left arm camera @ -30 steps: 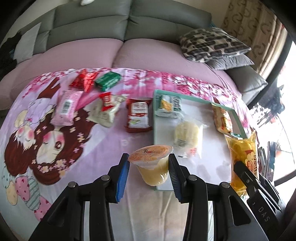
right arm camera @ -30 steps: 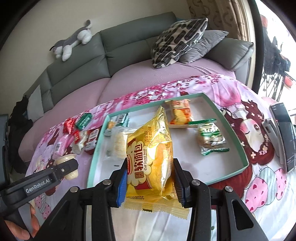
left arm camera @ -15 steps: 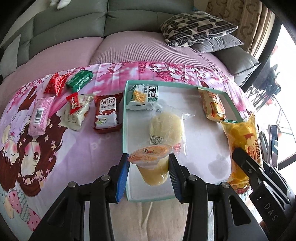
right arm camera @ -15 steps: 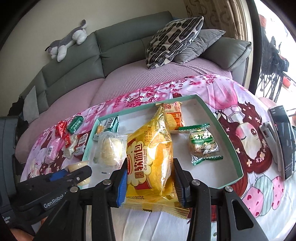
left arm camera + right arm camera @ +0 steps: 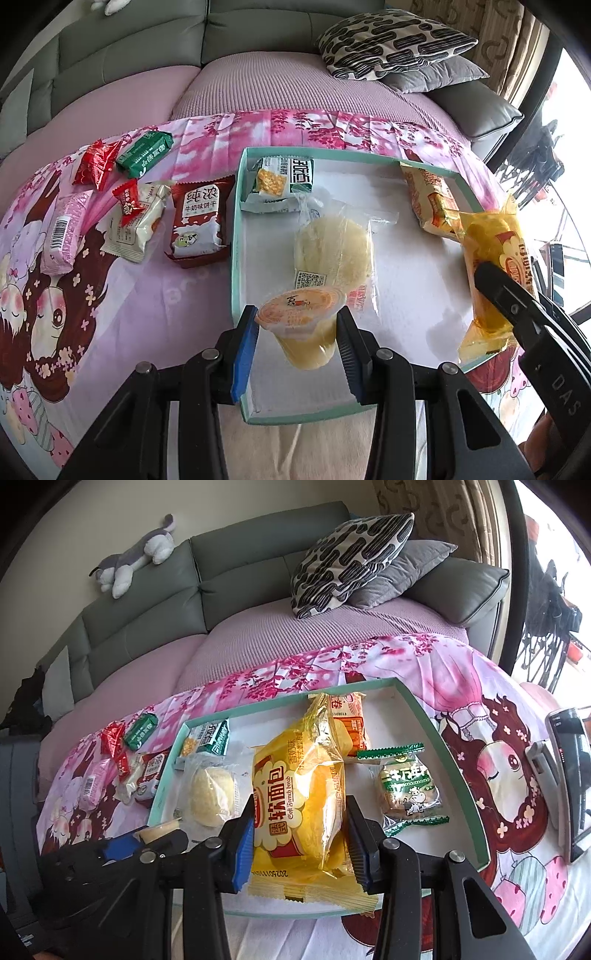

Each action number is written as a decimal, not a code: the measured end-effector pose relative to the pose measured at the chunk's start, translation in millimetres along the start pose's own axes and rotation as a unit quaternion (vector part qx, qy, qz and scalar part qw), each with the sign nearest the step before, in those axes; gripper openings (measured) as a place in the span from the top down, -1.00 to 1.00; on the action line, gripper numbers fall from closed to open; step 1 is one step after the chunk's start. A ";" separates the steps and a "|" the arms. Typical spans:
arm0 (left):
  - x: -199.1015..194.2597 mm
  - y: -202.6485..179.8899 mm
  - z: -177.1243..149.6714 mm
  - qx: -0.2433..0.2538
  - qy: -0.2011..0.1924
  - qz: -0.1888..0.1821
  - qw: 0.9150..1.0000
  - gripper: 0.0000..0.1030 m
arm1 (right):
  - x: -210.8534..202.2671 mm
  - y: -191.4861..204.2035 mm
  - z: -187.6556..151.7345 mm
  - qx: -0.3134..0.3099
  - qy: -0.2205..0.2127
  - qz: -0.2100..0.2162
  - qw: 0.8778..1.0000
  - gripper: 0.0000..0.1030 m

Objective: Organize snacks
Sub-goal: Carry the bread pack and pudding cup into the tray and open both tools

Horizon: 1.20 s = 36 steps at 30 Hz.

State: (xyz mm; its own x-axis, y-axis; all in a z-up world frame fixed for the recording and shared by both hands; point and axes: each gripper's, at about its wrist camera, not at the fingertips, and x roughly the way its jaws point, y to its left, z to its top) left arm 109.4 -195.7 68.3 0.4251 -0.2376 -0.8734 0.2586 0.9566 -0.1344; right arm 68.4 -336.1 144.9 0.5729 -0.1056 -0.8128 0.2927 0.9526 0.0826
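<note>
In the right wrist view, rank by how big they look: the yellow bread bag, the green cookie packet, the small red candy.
1. yellow bread bag, though nearest the camera
2. green cookie packet
3. small red candy

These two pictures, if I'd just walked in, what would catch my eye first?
Probably the bright yellow bread bag clamped in the right gripper over the teal-rimmed tray. Next, the jelly cup pinched in the left gripper above the tray's near left corner. More snack packets lie on the pink cartoon blanket left of the tray.
</note>
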 end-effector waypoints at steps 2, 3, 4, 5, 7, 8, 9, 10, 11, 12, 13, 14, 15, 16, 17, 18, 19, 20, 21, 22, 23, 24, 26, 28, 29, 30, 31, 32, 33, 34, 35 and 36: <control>1.7 -0.4 0.5 0.001 0.001 -0.001 1.000 0.15 | 4.4 -1.0 -0.9 0.001 0.005 -0.001 1.000 0.11; 2.5 -0.8 0.6 0.001 0.002 -0.001 1.000 0.15 | 6.1 -1.2 -1.7 0.002 0.007 -0.001 1.000 0.11; 3.2 -0.9 0.5 0.001 0.003 -0.002 1.000 0.15 | 8.3 -1.9 -2.3 0.002 0.009 -0.002 1.000 0.11; 4.0 -0.8 0.3 0.002 0.004 -0.002 1.000 0.15 | 10.1 -2.1 -2.9 0.002 0.011 -0.003 1.000 0.11; 6.6 -0.4 -0.1 0.001 0.007 -0.003 1.000 0.15 | 13.2 -2.7 -4.5 0.003 0.014 -0.005 1.000 0.11; 8.1 -0.4 -0.7 0.000 0.007 -0.005 1.000 0.15 | 14.9 -3.1 -5.2 0.004 0.016 -0.005 1.000 0.11; 8.3 -0.3 -0.7 0.000 0.008 -0.005 1.000 0.15 | 16.8 -3.2 -5.8 0.003 0.018 -0.006 1.000 0.11; 8.8 -0.4 -0.4 0.000 0.008 -0.006 1.000 0.15 | 18.2 -3.5 -6.4 0.003 0.019 -0.007 1.000 0.11; 9.5 -0.6 -0.2 -0.001 0.009 -0.007 1.000 0.15 | 19.5 -3.7 -6.9 0.003 0.021 -0.007 1.000 0.11; 10.1 -1.0 0.0 0.000 0.010 -0.008 1.000 0.15 | 20.9 -4.1 -7.4 0.004 0.023 -0.007 1.000 0.11; 10.8 -1.2 0.3 0.001 0.011 -0.008 1.000 0.15 | 22.3 -4.7 -8.2 0.006 0.025 -0.007 1.000 0.11; 12.3 -1.1 0.5 0.001 0.012 -0.009 1.000 0.15 | 23.3 -4.8 -8.6 0.007 0.026 -0.007 1.000 0.11; 12.2 -1.4 0.5 0.001 0.013 -0.009 1.000 0.15 | 24.6 -5.0 -9.5 0.007 0.028 -0.008 1.000 0.11; 12.5 -1.3 0.4 0.001 0.013 -0.009 1.000 0.15 | 25.5 -5.2 -9.6 0.008 0.030 -0.009 0.999 0.11; 13.9 -0.7 0.6 -0.001 0.015 -0.010 1.000 0.15 | 26.4 -4.9 -10.1 0.008 0.032 -0.009 0.999 0.11; 14.0 -0.5 0.2 -0.001 0.016 -0.010 1.000 0.15 | 27.5 -4.7 -10.4 0.009 0.034 -0.009 0.999 0.11; 14.1 -0.3 -0.3 -0.001 0.016 -0.010 1.000 0.15 | 28.5 -4.7 -10.8 0.008 0.037 -0.011 0.999 0.11; 14.2 0.1 -0.1 -0.002 0.016 -0.010 1.000 0.15 | 29.4 -4.6 -11.3 0.008 0.038 -0.011 0.999 0.11; 14.4 0.4 0.0 -0.003 0.015 -0.011 1.000 0.15 | 30.1 -4.5 -11.6 0.009 0.040 -0.012 0.999 0.11; 14.2 0.7 -0.3 -0.003 0.015 -0.011 1.000 0.15 | 31.1 -4.5 -12.0 0.009 0.043 -0.013 0.999 0.10; 14.5 0.8 -0.2 -0.003 0.016 -0.011 1.000 0.15 | 31.9 -4.6 -12.4 0.010 0.045 -0.015 0.999 0.10; 15.2 1.1 -0.2 -0.003 0.017 -0.010 1.000 0.15 | 32.6 -4.6 -12.7 0.010 0.047 -0.016 0.999 0.10; 15.6 1.0 -0.2 -0.004 0.017 -0.011 1.000 0.15 | 32.9 -4.8 -13.1 0.011 0.048 -0.019 0.999 0.10; 16.3 1.1 -0.3 -0.007 0.020 -0.013 1.000 0.15 | 32.0 -5.4 -13.5 0.012 0.048 -0.021 0.999 0.10; 16.9 1.5 -0.1 -0.008 0.022 -0.015 1.000 0.15 | 31.9 -5.7 -13.4 0.012 0.048 -0.022 0.999 0.10; 17.4 1.1 -0.4 -0.008 0.024 -0.016 1.000 0.15 | 31.8 -5.8 -13.6 0.013 0.049 -0.022 0.998 0.10; 17.6 1.2 -0.3 -0.009 0.025 -0.016 1.000 0.15 | 31.6 -6.2 -13.7 0.014 0.049 -0.023 0.998 0.08; 17.7 1.6 0.0 -0.011 0.026 -0.018 0.999 0.14 | 31.3 -6.5 -13.8 0.015 0.050 -0.023 0.998 0.07; 17.4 1.9 -0.4 -0.012 0.027 -0.020 0.999 0.12 | 30.8 -6.8 -14.0 0.016 0.049 -0.023 0.998 0.02; 17.3 2.3 -0.1 -0.014 0.028 -0.023 0.999 0.10 | 29.8 -6.9 -14.0 0.016 0.048 -0.023 0.998 -0.06; 17.1 2.3 -0.3 -0.016 0.029 -0.026 0.999 0.06 | 28.9 -6.7 -14.2 0.016 0.047 -0.024 0.998 -0.11; 16.9 2.2 -0.2 -0.017 0.030 -0.030 0.999 0.01 | 27.8 -6.6 -14.3 0.015 0.046 -0.025 0.999 -0.15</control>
State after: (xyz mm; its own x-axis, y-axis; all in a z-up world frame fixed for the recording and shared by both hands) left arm 117.0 -197.5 53.1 0.3569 -0.2849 -0.8896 0.2515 0.9465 -0.2022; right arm 71.4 -341.2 113.5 0.4846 -0.1243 -0.8659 0.3432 0.9375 0.0575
